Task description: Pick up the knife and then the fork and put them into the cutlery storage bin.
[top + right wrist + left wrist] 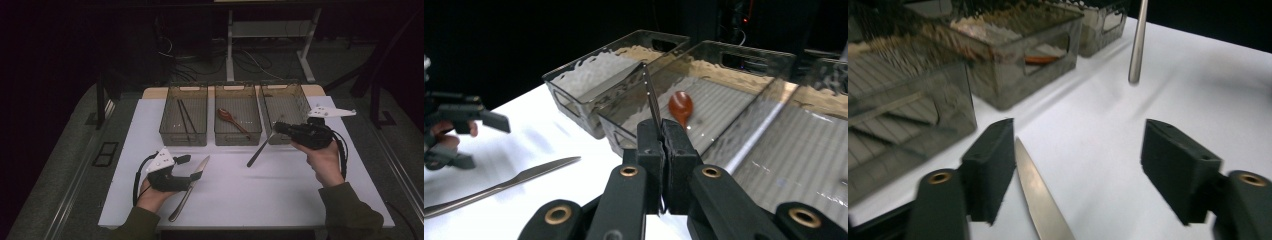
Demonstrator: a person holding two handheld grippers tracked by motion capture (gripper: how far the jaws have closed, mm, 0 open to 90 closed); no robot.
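A table knife point(186, 196) lies flat on the white table top, blade pointing away from me. My left gripper point(190, 167) hovers low over that blade with its jaws apart. In the left gripper view point(1078, 145) the knife blade point(1040, 200) lies right next to the left pad, and the pads do not squeeze it. My right gripper point(279, 128) is shut on a slim metal utensil point(257, 152) in front of the right-hand bin. The utensil's handle slants down to the left above the table. Its thin end point(651, 97) sticks up from the shut jaws point(663, 135).
Three smoky clear bins stand in a row at the back. The left bin point(183, 134) holds chopsticks point(185, 117), the middle bin point(238, 137) holds a wooden spoon point(230, 119), and the right bin point(295, 90) stands behind my right gripper. White table top point(280, 195) lies between my hands.
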